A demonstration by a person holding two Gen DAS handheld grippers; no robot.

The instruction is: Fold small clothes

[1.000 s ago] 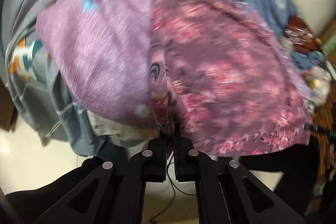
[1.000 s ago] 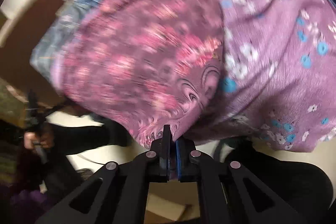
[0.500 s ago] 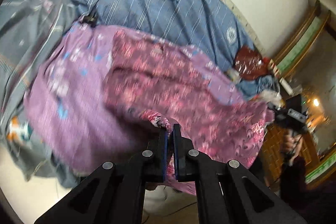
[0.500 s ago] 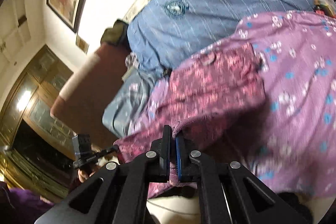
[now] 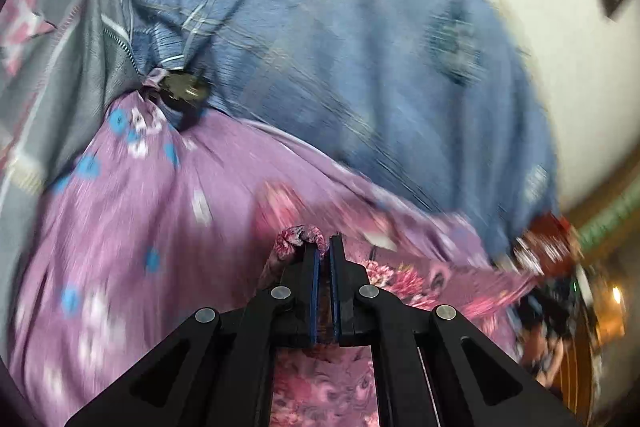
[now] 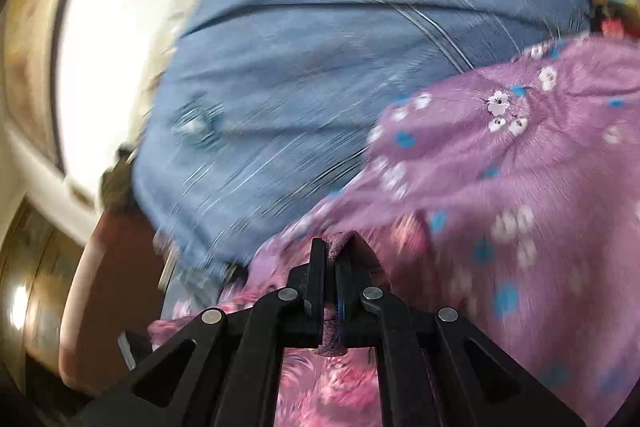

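A pink-and-maroon floral garment lies over a lilac cloth with blue and white flowers on a bed. My left gripper is shut on a bunched edge of the pink garment. My right gripper is shut on another edge of the same garment, with the lilac cloth to its right. Both views are blurred by motion.
A blue striped bedsheet covers the bed beyond the clothes and also shows in the right wrist view. A grey quilt lies at the left. A dark clip sits at the lilac cloth's far corner. A red bag lies right.
Both grippers have carried the pink garment's edges forward over the lilac cloth toward the blue sheet. The garment now lies low under the fingers instead of hanging spread in front.
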